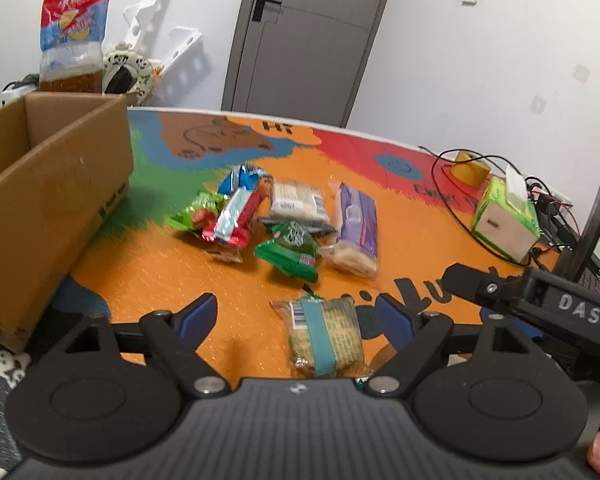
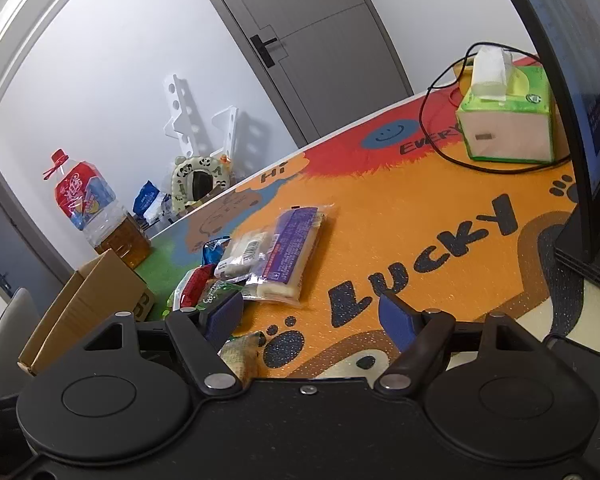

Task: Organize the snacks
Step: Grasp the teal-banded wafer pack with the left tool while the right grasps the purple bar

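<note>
**Left wrist: open jaws straddling the teal-band pack, nothing held yet**

Left gripper [image 1: 296, 316] is wide open and empty. Teal-band pack [image 1: 326, 334] lies flat on the mat [image 1: 148, 280] between the fingers, closer to the right one; pads aren't touching it. Rest of the snacks sit in a loose pile [image 1: 276, 220] further out, mid-mat. Box [image 1: 48, 184] is to the left, open top, near the pile.

Right gripper [image 2: 312, 316] is also open and empty, over bare mat. Its left finger sits just beside the pile's near edge. Purple pack [image 2: 288, 248] is the nearest full target from that side.

Handling, my read:
- Teal-band pack looks like a soft cake or biscuit in thin film. Light, crushable, slick wrap.
- I'd grip across the short width at the band, mid-body, where there's filling to bite on. Sealed end flaps will slip or fold.
- I'd close gently; a hard squeeze would likely deform it.
- Purple pack looks longer and floppy, so I'd take it at the middle or the ends will sag.
- Pile items overlap, so pulling one may drag its neighbours.
</note>
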Motion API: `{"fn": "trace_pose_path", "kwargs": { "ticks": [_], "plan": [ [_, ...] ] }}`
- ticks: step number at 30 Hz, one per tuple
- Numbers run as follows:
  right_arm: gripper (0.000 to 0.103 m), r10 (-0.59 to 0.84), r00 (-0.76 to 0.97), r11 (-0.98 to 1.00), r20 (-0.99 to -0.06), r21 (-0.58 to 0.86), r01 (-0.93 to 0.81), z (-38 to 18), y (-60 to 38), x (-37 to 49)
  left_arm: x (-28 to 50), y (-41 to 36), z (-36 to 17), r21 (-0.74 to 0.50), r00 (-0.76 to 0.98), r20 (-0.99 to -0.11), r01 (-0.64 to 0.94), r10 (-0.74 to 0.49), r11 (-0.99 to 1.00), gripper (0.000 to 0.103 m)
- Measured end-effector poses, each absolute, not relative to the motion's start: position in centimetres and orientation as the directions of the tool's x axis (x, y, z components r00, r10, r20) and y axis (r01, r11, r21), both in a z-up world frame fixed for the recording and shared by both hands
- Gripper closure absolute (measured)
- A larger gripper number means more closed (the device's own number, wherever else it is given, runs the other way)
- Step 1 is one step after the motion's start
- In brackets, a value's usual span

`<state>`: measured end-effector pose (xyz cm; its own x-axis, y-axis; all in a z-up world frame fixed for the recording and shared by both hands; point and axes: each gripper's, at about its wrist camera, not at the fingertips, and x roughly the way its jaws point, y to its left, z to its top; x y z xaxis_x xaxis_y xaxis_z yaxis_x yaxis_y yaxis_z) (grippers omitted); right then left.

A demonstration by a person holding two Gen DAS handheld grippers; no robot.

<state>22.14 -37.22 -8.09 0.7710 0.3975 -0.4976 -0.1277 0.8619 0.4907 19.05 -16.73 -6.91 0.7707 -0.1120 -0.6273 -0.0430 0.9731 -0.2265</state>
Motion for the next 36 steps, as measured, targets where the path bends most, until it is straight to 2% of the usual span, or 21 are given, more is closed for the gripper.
{"fn": "trace_pose_path", "kwargs": {
  "ticks": [7, 9, 12, 13, 22, 36],
  "plan": [
    [0.027, 0.394, 0.771, 0.86, -0.5, 0.497, -0.117, -8.4, -37.6, 22.4, 20.2, -18.1, -8.2, -0.205, 0.75, -0.653, -0.042, -0.105, 0.978, 0.023],
    [0.027, 0.391, 0.77, 0.859, -0.503, 0.501, -0.109, -8.6, -37.8, 22.5, 20.5, -18.3, -8.7, -0.201, 0.74, -0.664, -0.043, -0.104, 0.979, 0.03],
    [0.027, 0.392, 0.768, 0.859, -0.507, 0.5, -0.108, -8.9, -37.6, 22.7, 20.9, -18.1, -9.2, -0.211, 0.731, -0.672, -0.042, -0.114, 0.977, 0.047],
    [0.027, 0.394, 0.766, 0.859, -0.508, 0.501, -0.109, -8.9, -37.5, 22.8, 20.9, -18.2, -9.2, -0.186, 0.734, -0.673, -0.048, -0.092, 0.981, 0.056],
    [0.027, 0.402, 0.747, 0.866, -0.53, 0.486, -0.121, -9.3, -35.5, 24.3, 20.9, -16.0, -8.7, -0.23, 0.742, -0.662, -0.067, -0.106, 0.971, 0.057],
    [0.028, 0.405, 0.731, 0.881, -0.549, 0.449, -0.151, -8.8, -32.6, 27.7, 21.0, -12.9, -7.0, -0.208, 0.798, -0.602, -0.121, -0.03, 0.971, 0.057]
  ]
}}
